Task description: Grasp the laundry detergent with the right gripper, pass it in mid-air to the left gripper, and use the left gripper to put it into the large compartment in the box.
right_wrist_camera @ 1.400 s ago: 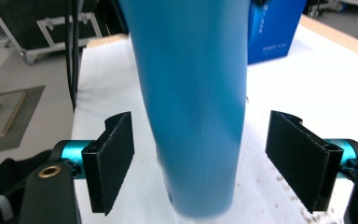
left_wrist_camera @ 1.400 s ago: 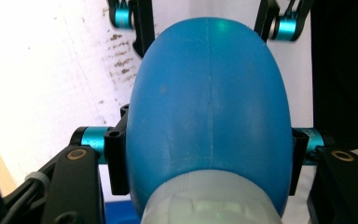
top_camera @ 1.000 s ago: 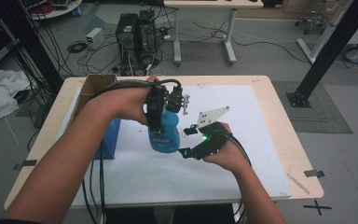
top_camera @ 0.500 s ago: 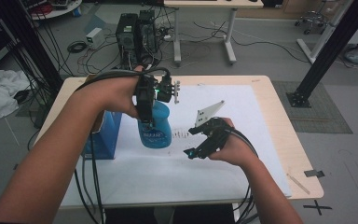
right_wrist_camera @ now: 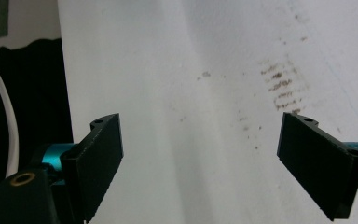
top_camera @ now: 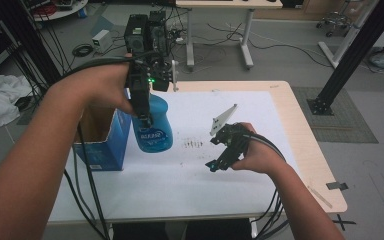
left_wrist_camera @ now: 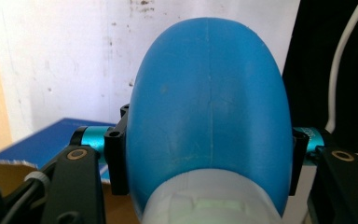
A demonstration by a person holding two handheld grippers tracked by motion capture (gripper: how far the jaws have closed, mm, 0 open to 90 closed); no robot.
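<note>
- Blue spray bottle (top_camera: 152, 127) lifted above the white sheet (top_camera: 180, 170) near the table's left part, just beside the blue cardboard box (top_camera: 102, 145), label facing the camera in the high view.
- Clamped at its upper part by the left gripper (top_camera: 147, 87), one black jaw on each side of the blue body (left_wrist_camera: 207, 102) in the left gripper view; whitish cap part at the bottom edge there.
- Held from above by the left hand (top_camera: 105, 92), cables hanging down beside the box.
- Open box top showing brown cardboard inside.
- Dark smudge marks (top_camera: 192, 144) on the sheet between bottle and right gripper (top_camera: 225, 150).
- Right gripper low over the sheet, jaws wide apart with nothing between, only stained white sheet (right_wrist_camera: 191, 116) under them.
- Grey three-cornered plate (top_camera: 223, 119) standing up on top of the right gripper.
</note>
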